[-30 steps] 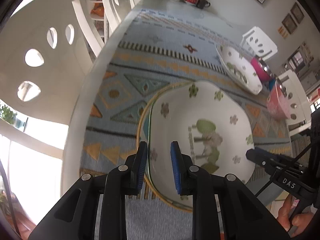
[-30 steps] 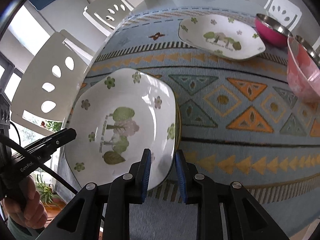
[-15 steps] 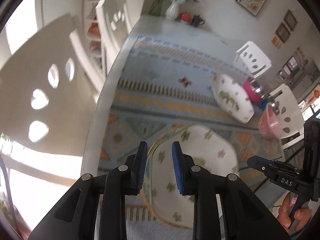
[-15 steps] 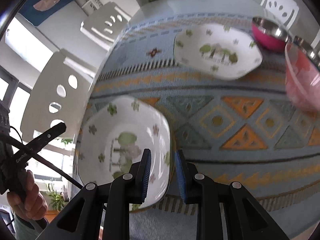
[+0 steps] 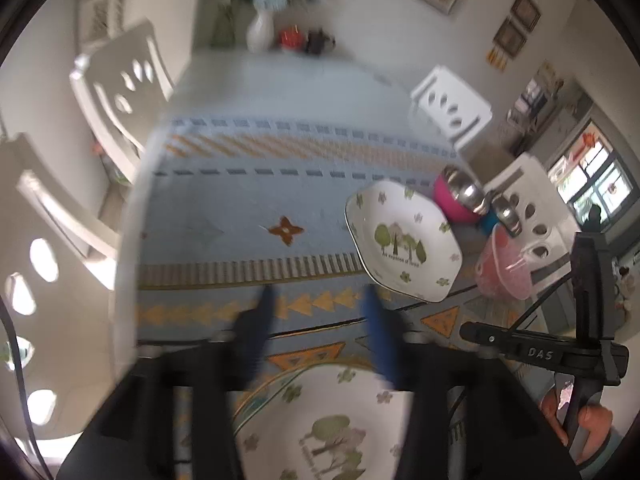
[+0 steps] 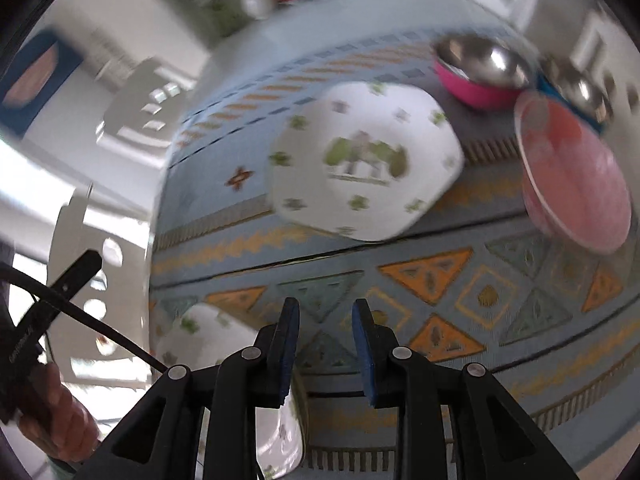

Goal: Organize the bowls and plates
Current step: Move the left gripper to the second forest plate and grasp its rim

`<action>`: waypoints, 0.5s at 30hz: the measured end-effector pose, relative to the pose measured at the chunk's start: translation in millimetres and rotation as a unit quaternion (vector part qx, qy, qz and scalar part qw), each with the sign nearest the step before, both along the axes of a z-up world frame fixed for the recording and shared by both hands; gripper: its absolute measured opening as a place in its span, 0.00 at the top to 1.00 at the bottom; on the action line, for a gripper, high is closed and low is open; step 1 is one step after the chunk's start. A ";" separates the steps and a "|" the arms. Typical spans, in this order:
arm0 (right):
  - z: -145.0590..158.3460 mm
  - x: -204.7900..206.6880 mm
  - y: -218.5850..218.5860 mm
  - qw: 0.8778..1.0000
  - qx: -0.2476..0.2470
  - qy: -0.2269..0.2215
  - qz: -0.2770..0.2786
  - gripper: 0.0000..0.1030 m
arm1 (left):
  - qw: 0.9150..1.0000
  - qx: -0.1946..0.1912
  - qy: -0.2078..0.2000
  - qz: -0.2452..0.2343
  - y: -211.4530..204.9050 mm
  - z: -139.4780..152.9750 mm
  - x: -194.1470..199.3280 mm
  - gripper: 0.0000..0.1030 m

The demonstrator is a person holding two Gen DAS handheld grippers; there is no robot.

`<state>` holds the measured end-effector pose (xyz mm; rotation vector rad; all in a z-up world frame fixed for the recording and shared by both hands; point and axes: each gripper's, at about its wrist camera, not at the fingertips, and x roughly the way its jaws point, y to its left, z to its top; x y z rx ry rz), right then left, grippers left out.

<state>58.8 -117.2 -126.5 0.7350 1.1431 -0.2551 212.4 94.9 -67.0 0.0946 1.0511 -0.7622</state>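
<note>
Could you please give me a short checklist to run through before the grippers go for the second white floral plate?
1. Left gripper empty: ok, its jaws have just been opening, nothing between them.
2. Right gripper empty: ok, narrow gap, nothing clamped.
3. Near white floral plate released, resting on the patterned tablecloth: ok.
4. Far white floral plate unobstructed on the near side: ok.
5. Clearance from the translucent pink bowl and magenta steel-lined bowl: cannot tell, they sit close.
6. Sharp view: not ok, both views blurred.

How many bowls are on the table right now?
3: magenta bowl, blue bowl beside it, pink bowl nearer the grippers. More may be hidden.
</note>
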 end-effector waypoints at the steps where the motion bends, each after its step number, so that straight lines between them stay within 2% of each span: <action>1: -4.2 -0.1 -7.2 1.000 0.007 0.006 -0.015 0.73 | 1.000 0.005 0.010 -0.002 -7.2 -5.7 4.1 0.43; 5: -18.8 1.3 -33.9 0.997 0.022 0.030 -0.071 0.70 | 0.997 0.005 0.073 -0.011 -46.1 -32.0 22.1 0.43; 8: -29.9 5.8 -49.9 0.993 0.043 0.028 -0.103 0.62 | 0.995 0.028 0.090 -0.021 -75.7 -49.9 27.1 0.43; 9: -33.4 7.6 -54.6 0.992 0.048 0.025 -0.114 0.55 | 0.995 0.035 0.093 -0.023 -84.5 -56.3 27.9 0.43; 11: -39.1 12.2 -63.0 0.990 0.061 0.008 -0.126 0.54 | 0.993 0.056 0.100 -0.019 -98.1 -68.0 29.7 0.43; 15: -50.6 25.4 -72.8 0.990 0.029 0.018 -0.139 0.54 | 0.989 0.068 0.128 -0.012 -115.0 -89.2 34.5 0.43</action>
